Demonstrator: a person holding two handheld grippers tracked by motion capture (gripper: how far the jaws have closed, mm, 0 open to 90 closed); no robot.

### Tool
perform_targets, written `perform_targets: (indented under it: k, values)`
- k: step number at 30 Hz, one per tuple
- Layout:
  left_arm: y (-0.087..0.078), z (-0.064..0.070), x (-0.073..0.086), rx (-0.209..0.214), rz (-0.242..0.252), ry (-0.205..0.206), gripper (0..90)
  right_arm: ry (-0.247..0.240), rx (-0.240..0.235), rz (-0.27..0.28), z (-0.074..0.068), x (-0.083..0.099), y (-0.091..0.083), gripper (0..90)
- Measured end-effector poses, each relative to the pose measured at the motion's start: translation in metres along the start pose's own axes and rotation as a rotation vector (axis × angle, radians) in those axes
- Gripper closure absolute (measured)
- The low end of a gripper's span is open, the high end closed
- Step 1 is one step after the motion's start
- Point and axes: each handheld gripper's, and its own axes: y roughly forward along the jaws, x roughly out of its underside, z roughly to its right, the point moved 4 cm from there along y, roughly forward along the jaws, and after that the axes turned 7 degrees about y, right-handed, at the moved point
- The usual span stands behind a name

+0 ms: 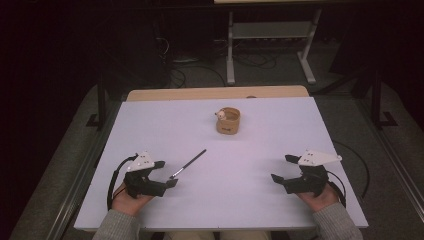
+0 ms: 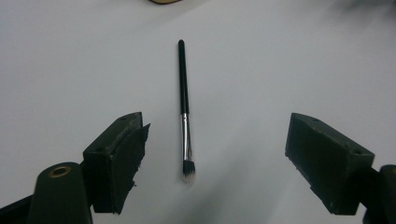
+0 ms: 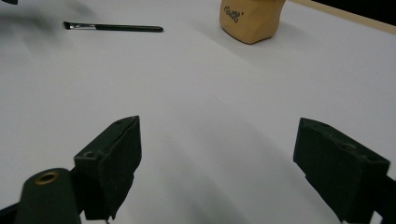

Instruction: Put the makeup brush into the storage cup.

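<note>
Your left gripper [image 1: 167, 173] has its jaws released around the thin black brush [image 1: 188, 163]; your right gripper [image 1: 282, 168] is released too.

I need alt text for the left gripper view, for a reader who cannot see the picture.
A thin black-handled makeup brush with a silver ferrule lies flat on the white table, bristles nearest the camera. It rests untouched between the wide-open black jaws of the left claw.

Black brush [image 2: 184, 88] with silver ferrule and whitish bristle tips, tan cup [image 1: 228, 121] with small dark print, white board [image 1: 165, 125], pale wood edge behind, black grippers [image 1: 166, 173] with grey plates, grey sleeves.
</note>
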Motion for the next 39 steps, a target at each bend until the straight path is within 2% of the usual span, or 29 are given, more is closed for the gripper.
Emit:
perform_targets:
  k: [20, 21, 26, 31, 36, 38, 39]
  values:
    - [-0.002, 0.002, -0.006, 0.012, 0.012, 0.004, 25.3, -0.003, 0.01, 0.005, 0.003, 0.001, -0.002, 14.4]
    - [-0.003, 0.001, -0.007, 0.006, 0.012, 0.015, 25.6, -0.002, 0.007, 0.001, 0.003, 0.001, -0.002, 14.4]
    - [-0.002, 0.003, -0.009, 0.02, 0.022, 0.013, 26.8, 0.002, 0.0, 0.0, 0.002, 0.001, -0.002, 14.4]
    - [-0.002, 0.004, -0.012, 0.006, -0.003, 0.04, 28.9, -0.026, 0.007, 0.008, 0.0, -0.001, -0.004, 14.4]
    - [-0.003, 0.002, -0.015, 0.006, -0.009, 0.027, 29.8, -0.01, 0.017, 0.006, 0.0, 0.0, -0.007, 14.3]
    - [-0.004, 0.001, -0.019, 0.008, -0.014, 0.03, 31.0, -0.007, 0.012, 0.01, 0.0, 0.0, -0.008, 14.3]
    - [-0.004, -0.001, -0.025, 0.011, -0.006, 0.017, 31.7, -0.01, 0.014, 0.007, 0.001, -0.001, -0.008, 14.4]
